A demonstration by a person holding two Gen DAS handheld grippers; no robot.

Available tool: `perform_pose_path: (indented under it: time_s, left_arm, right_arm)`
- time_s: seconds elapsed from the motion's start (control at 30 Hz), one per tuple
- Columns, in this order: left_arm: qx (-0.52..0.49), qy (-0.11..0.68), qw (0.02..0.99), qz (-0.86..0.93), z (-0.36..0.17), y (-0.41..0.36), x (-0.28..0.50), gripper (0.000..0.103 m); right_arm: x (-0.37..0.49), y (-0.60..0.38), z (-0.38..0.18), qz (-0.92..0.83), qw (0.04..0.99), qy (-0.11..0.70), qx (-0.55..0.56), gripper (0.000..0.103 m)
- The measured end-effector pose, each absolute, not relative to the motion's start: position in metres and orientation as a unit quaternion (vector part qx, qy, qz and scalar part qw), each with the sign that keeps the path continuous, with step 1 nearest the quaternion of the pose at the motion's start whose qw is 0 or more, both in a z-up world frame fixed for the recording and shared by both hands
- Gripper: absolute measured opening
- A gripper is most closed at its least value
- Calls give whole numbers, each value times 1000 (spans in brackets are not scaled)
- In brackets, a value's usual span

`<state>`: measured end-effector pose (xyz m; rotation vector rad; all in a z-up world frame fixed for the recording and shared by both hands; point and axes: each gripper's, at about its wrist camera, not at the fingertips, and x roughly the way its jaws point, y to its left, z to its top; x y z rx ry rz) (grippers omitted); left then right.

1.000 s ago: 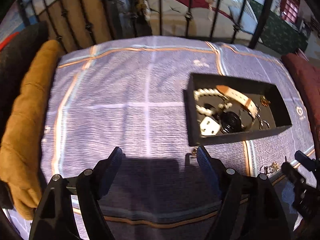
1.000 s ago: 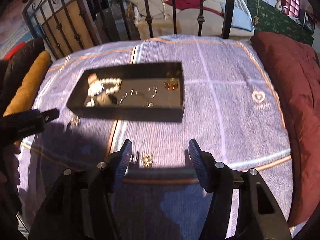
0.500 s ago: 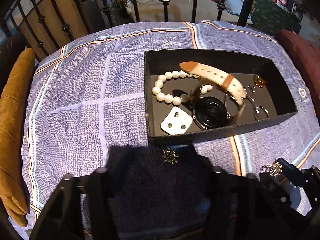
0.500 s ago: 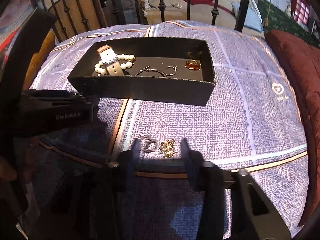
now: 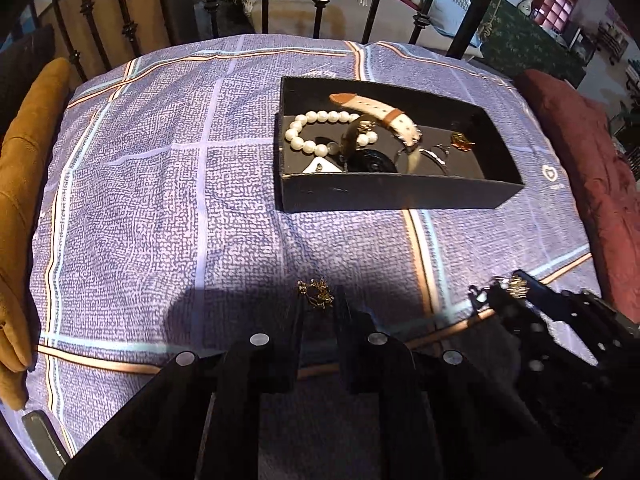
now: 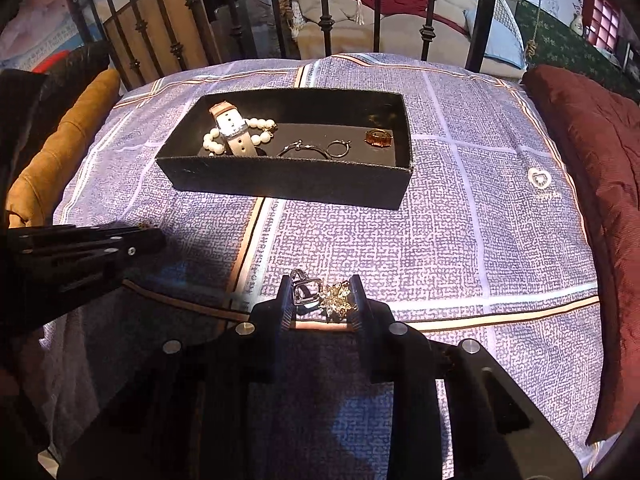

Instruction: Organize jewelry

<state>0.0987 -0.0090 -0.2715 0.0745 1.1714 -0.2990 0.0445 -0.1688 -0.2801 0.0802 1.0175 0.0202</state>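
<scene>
A black box (image 5: 384, 194) (image 6: 280, 184) on the purple checked cloth holds a pearl bracelet (image 5: 312, 130) (image 6: 212, 142), a cream-strapped watch (image 5: 384, 114) (image 6: 234, 132), hoop rings (image 6: 320, 148) and an amber piece (image 6: 378, 138). My left gripper (image 5: 319, 300) is closed on a small gold earring (image 5: 318, 294) in front of the box. My right gripper (image 6: 320, 298) is closed around a silver ring (image 6: 306, 294) and a gold flower piece (image 6: 338, 300) lying side by side between its fingers. It also shows in the left wrist view (image 5: 508, 292).
A mustard cushion (image 5: 24, 184) lies along the left edge and a maroon cushion (image 6: 600, 184) along the right. A black iron railing (image 6: 376, 4) stands behind the cloth. The left gripper's side (image 6: 80, 248) shows in the right wrist view.
Both grippers went from wide open to closed: the left on the gold earring, the right around the ring and flower piece. Both views now sit closer to the box.
</scene>
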Motion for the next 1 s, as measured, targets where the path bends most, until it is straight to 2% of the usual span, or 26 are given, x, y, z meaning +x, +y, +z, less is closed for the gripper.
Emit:
perform_pose_path:
  time_s: [0.1,0.2,0.53,0.57,0.63,0.67,1.0]
  left_arm:
    - [39,550,821,-148,-269,-17,97,14]
    - [39,550,821,-148,-268,-17,98,14]
    - [39,553,819,-147,-271,-15,105,14]
    - [40,554,819,-147,-272,-15,105,14]
    - [41,556,817,-148,-273,-15,104,14]
    - [42,556,817,-147,-273,-14,104,14]
    - [35,551,820,-151,-263,-11,101,14]
  right_arm:
    - [47,-164,-290,6,861,508,12,30]
    - [42,-164,-287,7,865,502,17,35]
    - [34,-175,-294,-4,866,500,14,35]
    - [35,-173,-295,-5,868,497,10,34]
    - [35,-171,-292,-3,870,494,5,17]
    - [34,-170,-291,-1,869,494,6,14]
    - [20,-174,-269,2,867,495,47,14]
